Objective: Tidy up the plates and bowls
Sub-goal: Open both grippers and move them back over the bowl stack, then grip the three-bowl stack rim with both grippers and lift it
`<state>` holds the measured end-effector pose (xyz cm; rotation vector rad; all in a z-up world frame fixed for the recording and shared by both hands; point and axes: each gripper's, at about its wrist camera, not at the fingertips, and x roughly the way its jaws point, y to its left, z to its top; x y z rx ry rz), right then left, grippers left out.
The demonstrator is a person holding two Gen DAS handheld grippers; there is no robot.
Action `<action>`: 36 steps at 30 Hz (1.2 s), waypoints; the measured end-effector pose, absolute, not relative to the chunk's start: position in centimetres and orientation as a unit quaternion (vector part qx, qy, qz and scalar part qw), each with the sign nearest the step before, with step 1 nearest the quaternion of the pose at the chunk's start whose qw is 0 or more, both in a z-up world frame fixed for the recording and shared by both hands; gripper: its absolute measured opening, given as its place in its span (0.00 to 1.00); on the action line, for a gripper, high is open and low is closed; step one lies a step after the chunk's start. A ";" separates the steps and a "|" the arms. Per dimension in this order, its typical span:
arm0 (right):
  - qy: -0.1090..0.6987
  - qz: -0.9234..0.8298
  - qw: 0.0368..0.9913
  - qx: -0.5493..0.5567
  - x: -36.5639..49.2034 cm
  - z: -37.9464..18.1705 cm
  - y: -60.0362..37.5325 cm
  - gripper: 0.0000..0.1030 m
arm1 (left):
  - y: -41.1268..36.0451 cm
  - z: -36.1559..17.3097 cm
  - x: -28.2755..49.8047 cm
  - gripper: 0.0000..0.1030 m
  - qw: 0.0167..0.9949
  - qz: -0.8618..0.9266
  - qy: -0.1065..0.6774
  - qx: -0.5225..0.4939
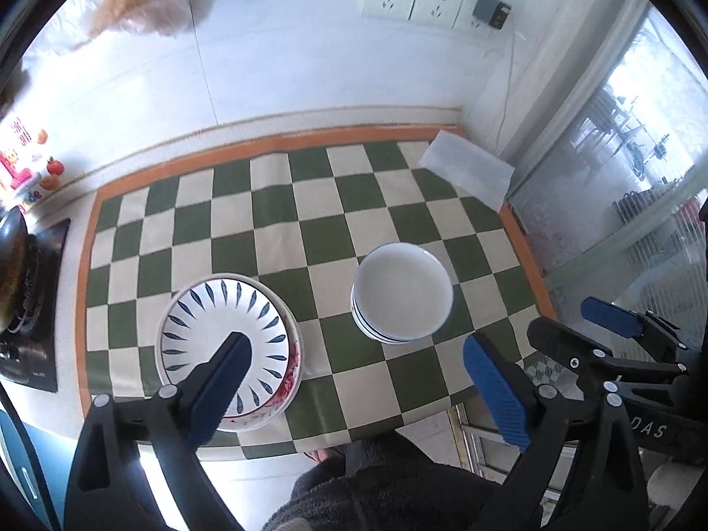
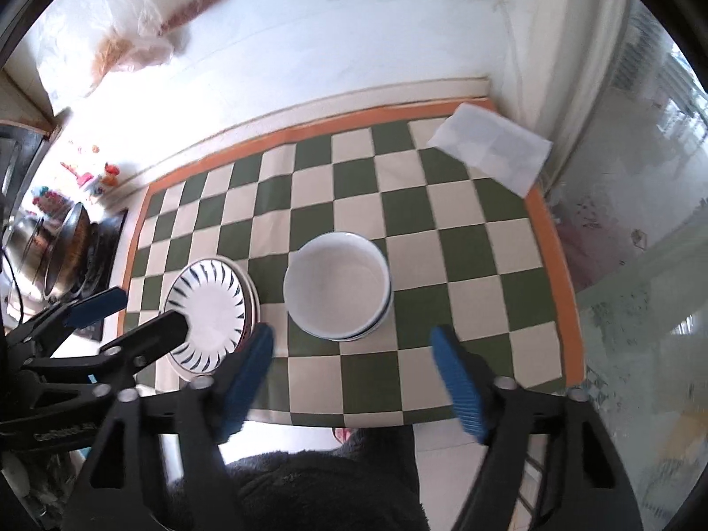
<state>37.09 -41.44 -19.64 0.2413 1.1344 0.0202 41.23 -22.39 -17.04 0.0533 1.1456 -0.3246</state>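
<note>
The red-patterned plate (image 1: 293, 380) shows only a rim sliver beneath the blue-leaf plate (image 1: 221, 332). The stacked white bowls (image 2: 338, 285) cannot be counted. The dark pan (image 1: 13, 265) at the counter's left end is cut off.

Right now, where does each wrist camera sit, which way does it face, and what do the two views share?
Left wrist: on the left gripper, looking down over the checkered cloth toward the wall; open jaws, the right gripper and the person's dark sleeve show.
Right wrist: on the right gripper, aimed at the bowl stack; open jaws and the left gripper show.
Shared: plate stack, bowl stack, cloth, wall sockets.
</note>
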 end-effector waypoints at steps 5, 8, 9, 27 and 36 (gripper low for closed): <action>0.509 -0.001 0.852 0.121 34.5 -17.9 -41.7 0.90 | -22.0 -15.3 39.5 0.98 0.845 -0.154 0.512 0.027; 0.495 -0.010 0.861 0.118 33.1 -16.8 -41.7 0.92 | -22.0 -14.6 38.8 0.98 0.850 -0.154 0.502 0.029; 0.491 -0.012 0.864 0.116 32.6 -16.4 -41.7 0.93 | -22.0 -14.4 38.5 0.98 0.851 -0.156 0.501 0.027; 0.516 0.000 0.841 0.160 36.1 -20.6 -43.9 0.95 | -23.0 -21.0 42.9 0.98 0.804 -0.165 0.571 0.004; 0.566 0.020 0.793 0.227 41.4 -29.0 -45.3 0.95 | -23.9 -28.8 49.8 0.97 0.739 -0.169 0.651 -0.050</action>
